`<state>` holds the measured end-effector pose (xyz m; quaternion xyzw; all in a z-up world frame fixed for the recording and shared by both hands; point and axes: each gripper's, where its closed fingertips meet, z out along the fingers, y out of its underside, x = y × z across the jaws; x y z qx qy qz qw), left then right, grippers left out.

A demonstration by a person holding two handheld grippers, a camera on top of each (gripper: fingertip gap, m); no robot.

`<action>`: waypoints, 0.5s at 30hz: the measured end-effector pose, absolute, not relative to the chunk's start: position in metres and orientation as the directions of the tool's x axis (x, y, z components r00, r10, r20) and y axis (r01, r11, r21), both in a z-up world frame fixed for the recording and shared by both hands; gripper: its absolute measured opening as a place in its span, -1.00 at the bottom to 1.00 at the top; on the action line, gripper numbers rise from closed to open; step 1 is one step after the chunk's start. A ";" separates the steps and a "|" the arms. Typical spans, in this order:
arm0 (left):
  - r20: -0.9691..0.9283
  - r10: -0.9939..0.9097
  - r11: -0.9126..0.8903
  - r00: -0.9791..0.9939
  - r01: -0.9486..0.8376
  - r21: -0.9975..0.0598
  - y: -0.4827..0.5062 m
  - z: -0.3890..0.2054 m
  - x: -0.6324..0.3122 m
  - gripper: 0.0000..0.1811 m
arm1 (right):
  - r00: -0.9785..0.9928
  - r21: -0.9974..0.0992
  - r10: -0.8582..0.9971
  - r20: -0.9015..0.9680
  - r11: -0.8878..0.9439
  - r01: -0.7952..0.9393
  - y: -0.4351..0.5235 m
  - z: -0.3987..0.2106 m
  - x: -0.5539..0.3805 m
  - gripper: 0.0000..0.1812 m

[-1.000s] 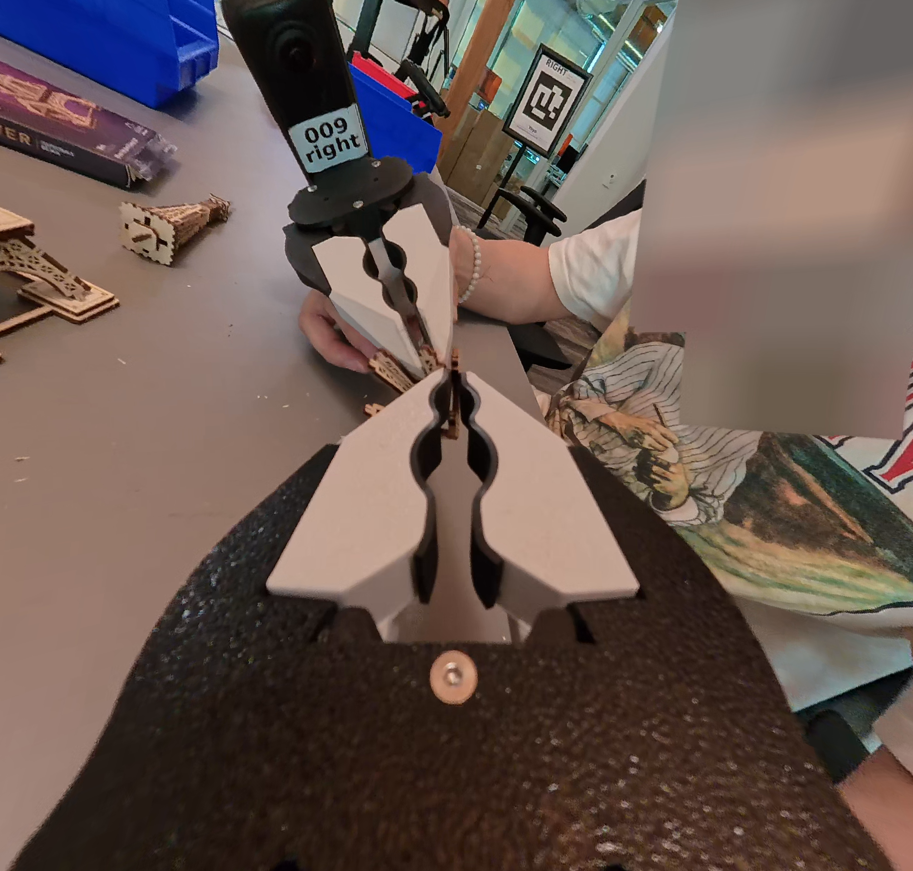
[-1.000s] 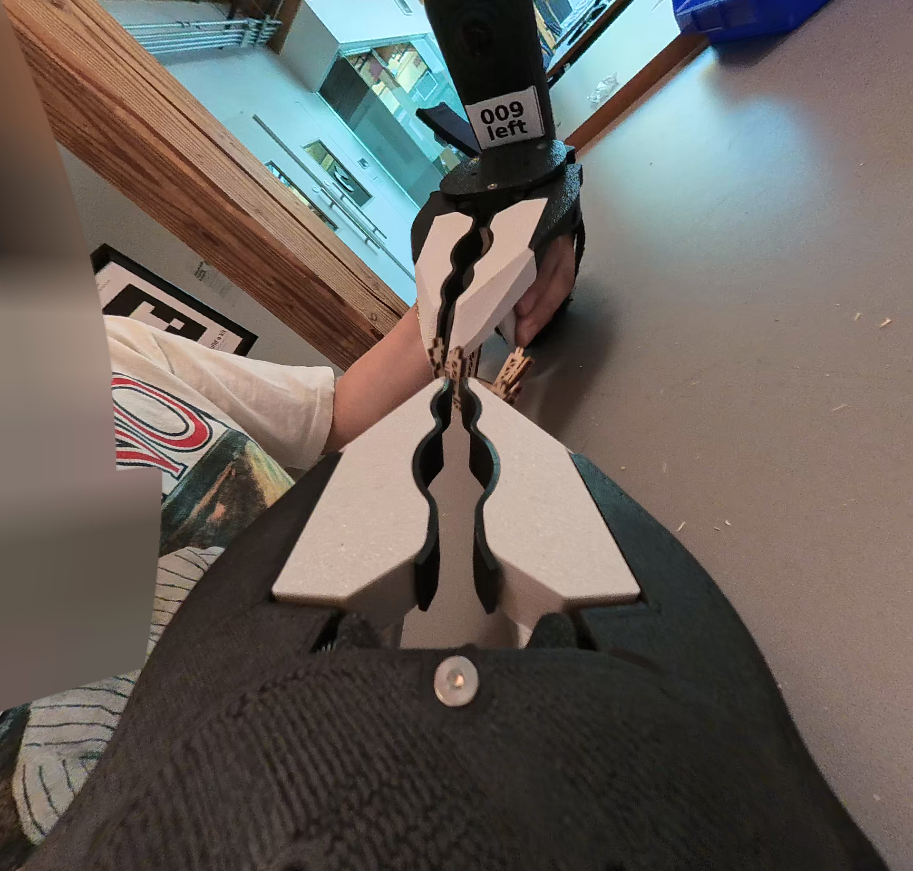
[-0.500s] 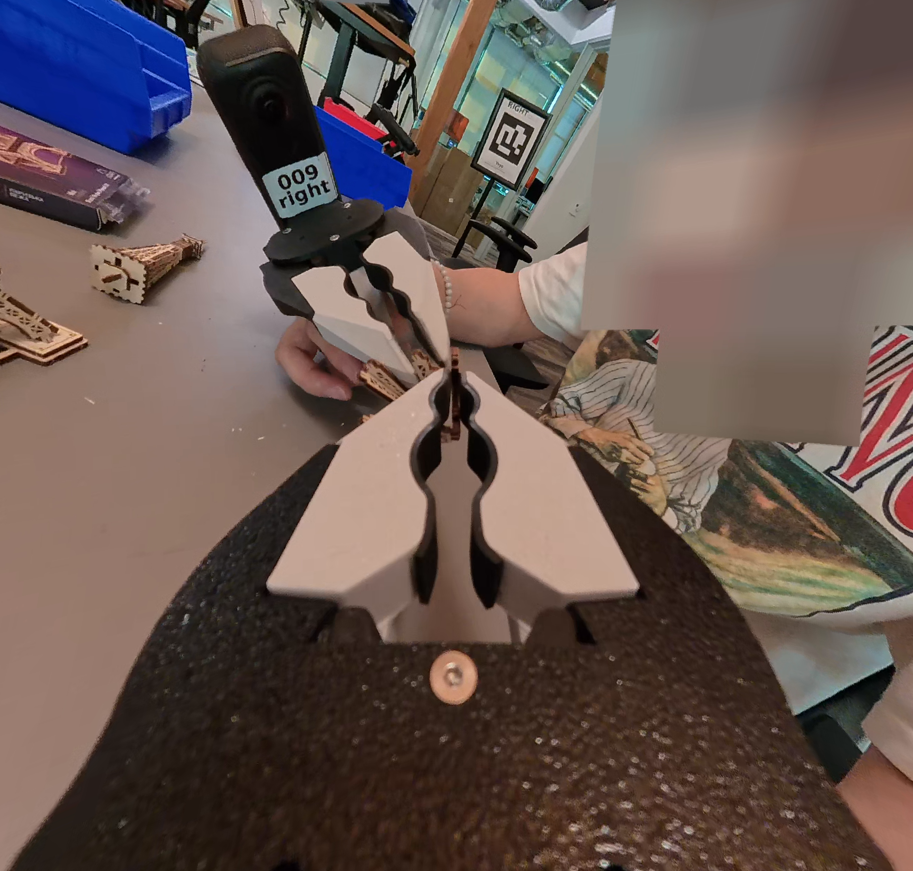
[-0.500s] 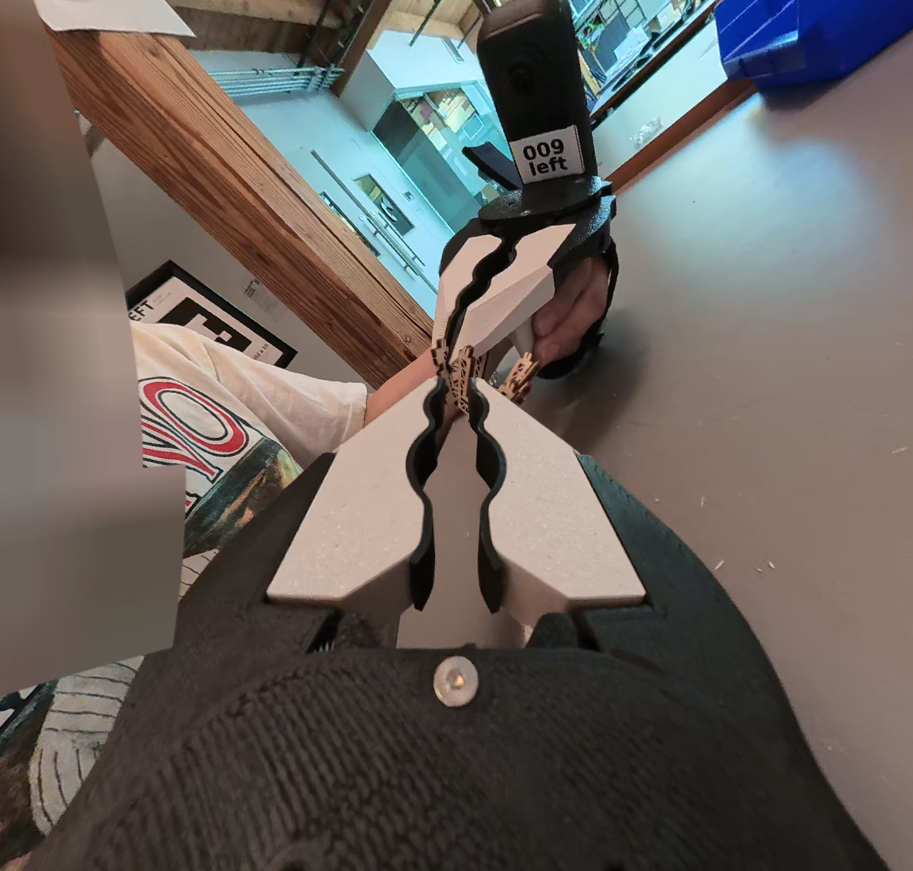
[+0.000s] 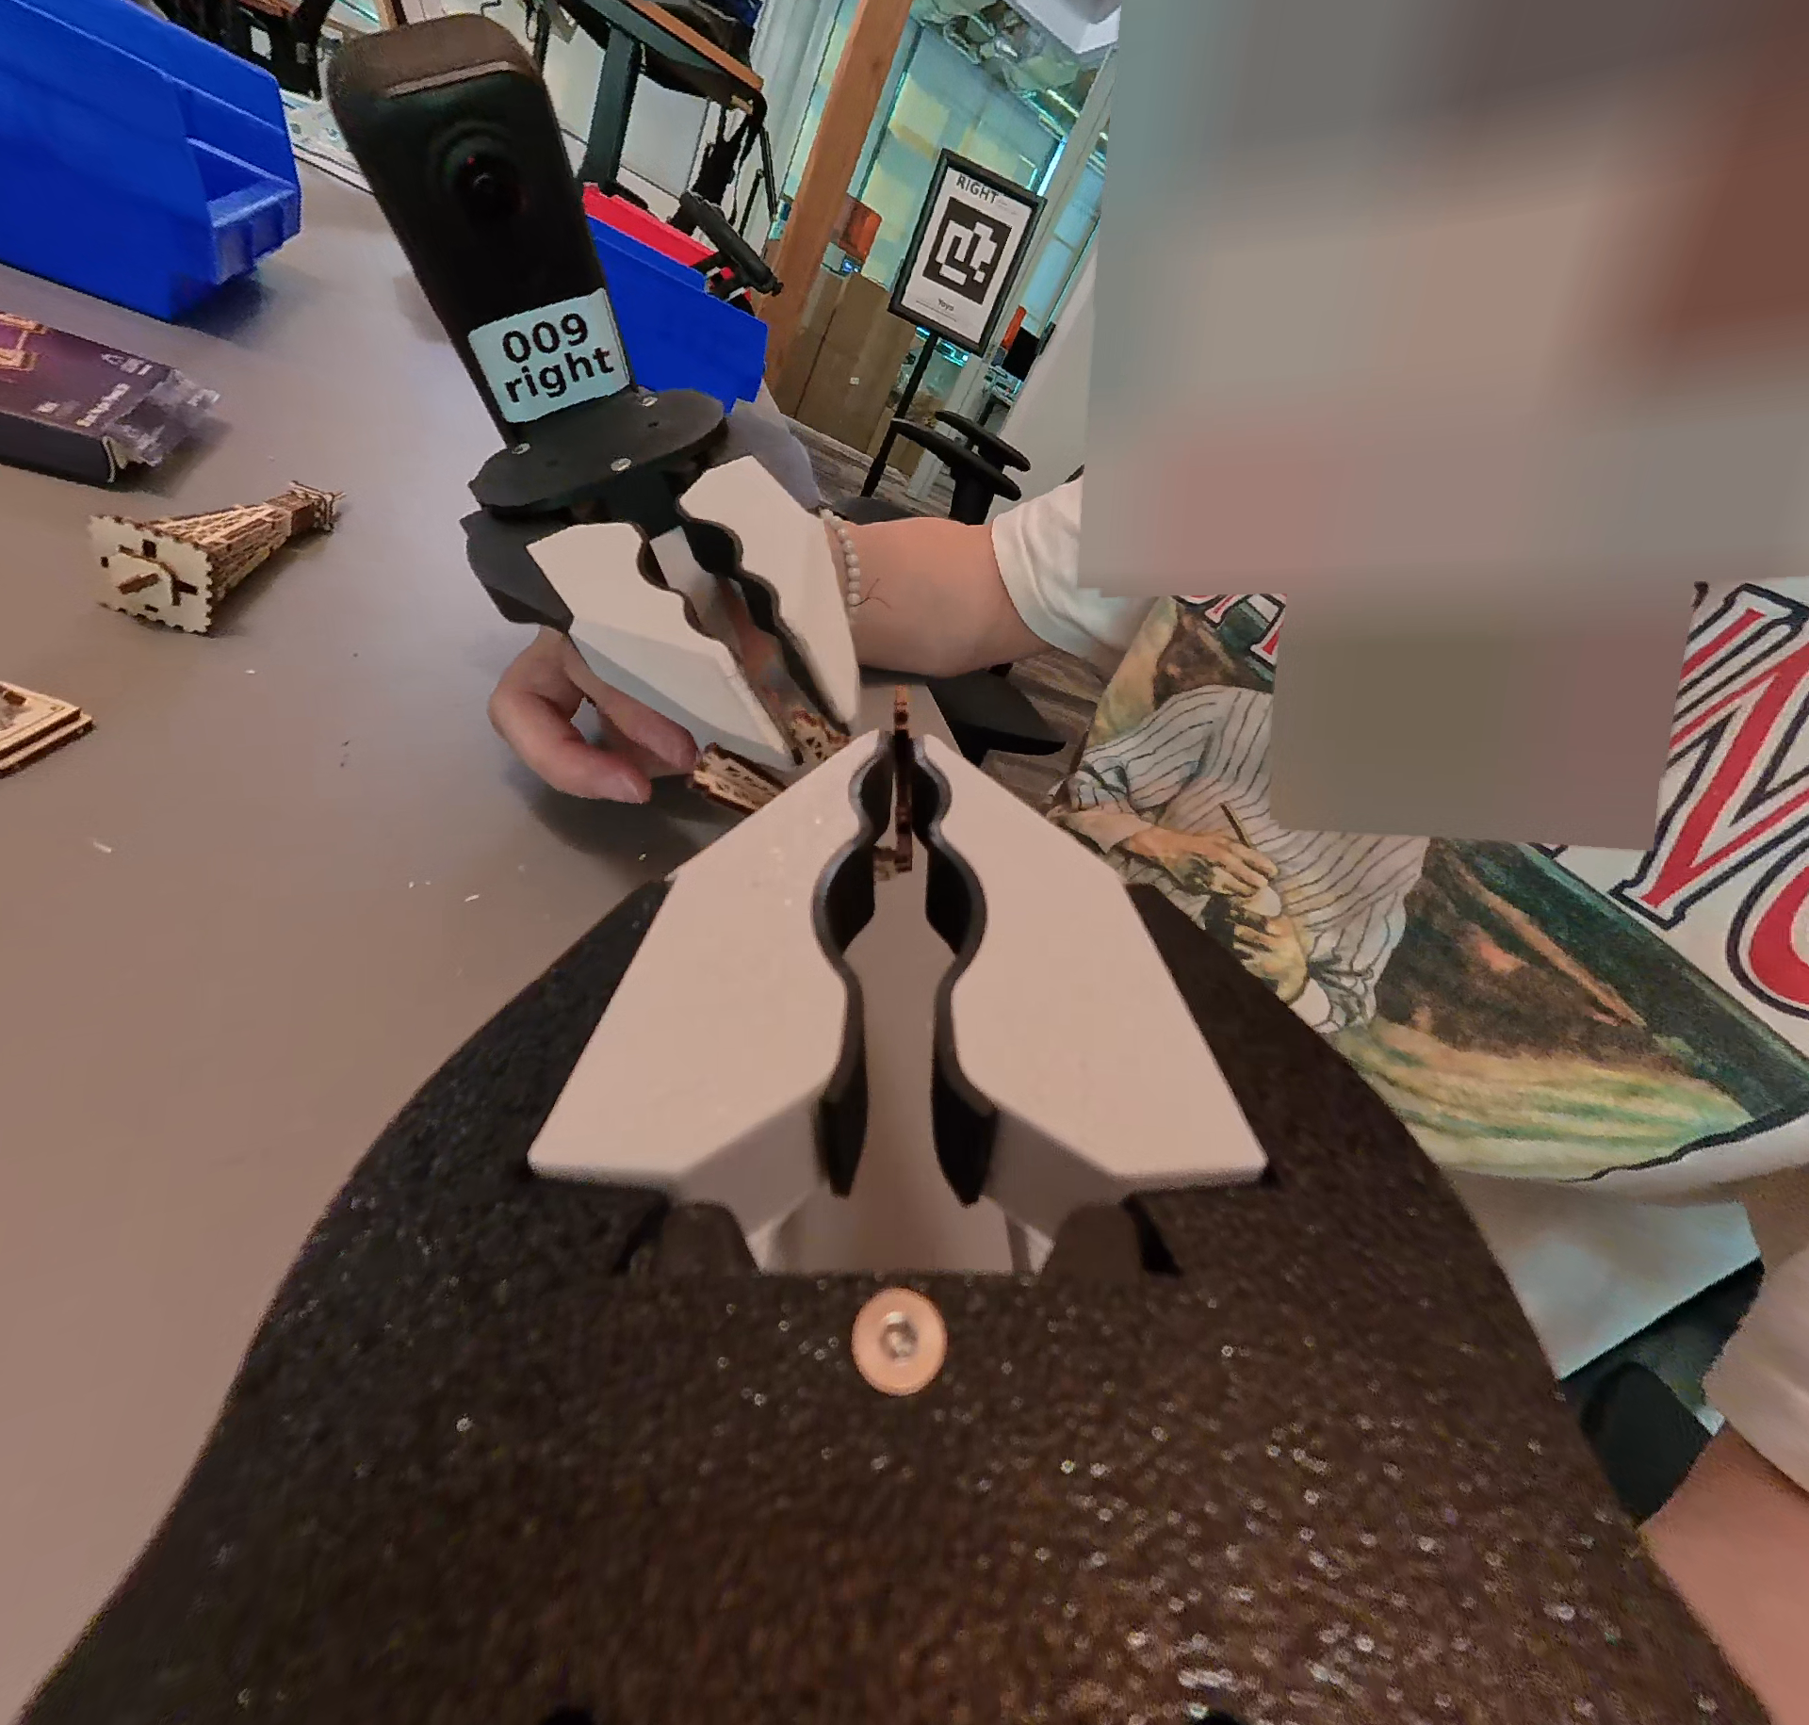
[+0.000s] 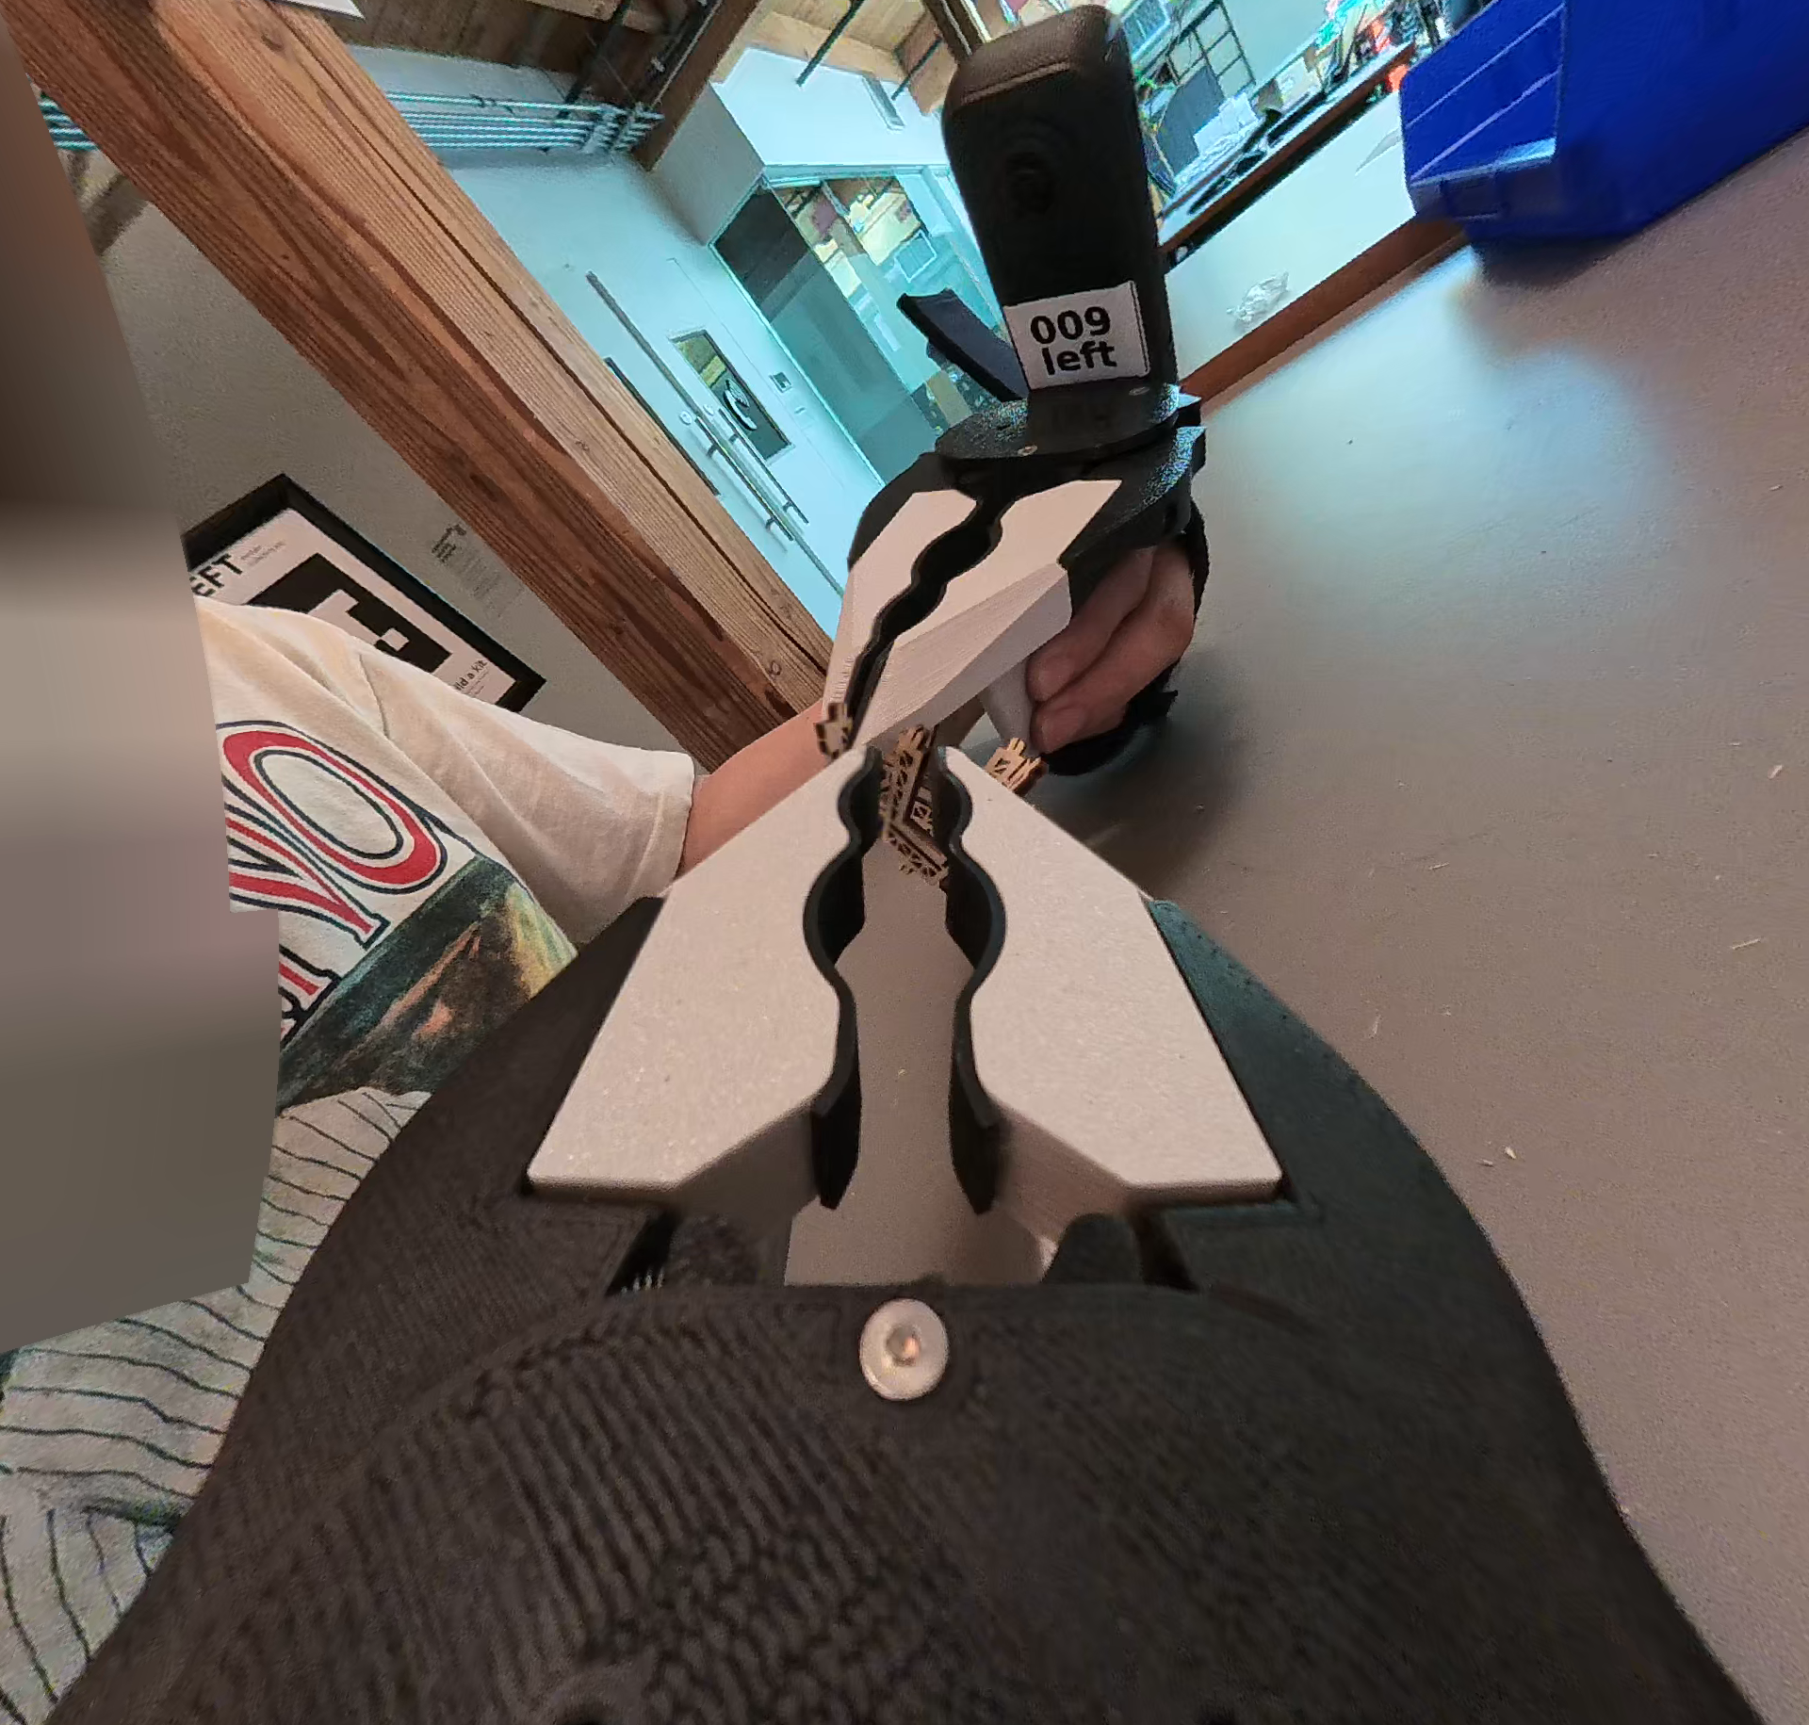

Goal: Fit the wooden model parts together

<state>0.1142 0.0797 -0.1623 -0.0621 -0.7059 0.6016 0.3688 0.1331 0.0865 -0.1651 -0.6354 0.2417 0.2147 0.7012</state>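
My left gripper (image 5: 899, 746) is shut on a thin flat wooden piece (image 5: 901, 797), seen edge-on between its white fingers. My right gripper (image 6: 901, 766) is shut on a lattice wooden part (image 6: 912, 831) that reaches back between its fingers. The two grippers meet tip to tip just above the grey table (image 5: 294, 895). In the left wrist view the right gripper (image 5: 817, 743) sits just left of my tips, with its lattice part (image 5: 739, 777) sticking out below. In the right wrist view the left gripper (image 6: 850, 731) points down at my tips. Whether the two parts touch is hidden.
A wooden tower model (image 5: 201, 552) lies on its side at the left, beside a purple box (image 5: 83, 410) and a flat wooden piece (image 5: 34, 729). Blue bins (image 5: 117, 171) stand at the back. The person's torso (image 5: 1419, 944) is close on the right. Both grippers' tips are close together, under 4 cm apart.
The right gripper has tilted and shifted a little left of the left gripper's tips. The lattice part now shows further back between the right fingers. Both grips have held.
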 end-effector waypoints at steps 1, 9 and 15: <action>0.441 0.537 0.264 -0.719 -0.353 -0.897 0.080 -0.162 0.113 -1.00 | 0.791 -0.787 -0.002 -0.612 0.100 -0.609 0.087 -0.165 0.133 -0.94; 0.444 0.536 0.268 -0.718 -0.354 -0.896 0.080 -0.161 0.113 -1.00 | 0.788 -0.783 0.075 -0.611 0.091 -0.616 0.086 -0.160 0.124 -0.97; 0.462 0.491 0.297 -0.738 -0.357 -0.886 0.078 -0.167 0.118 -0.99 | 0.764 -0.759 0.083 -0.640 0.091 -0.645 0.085 -0.162 0.126 -0.97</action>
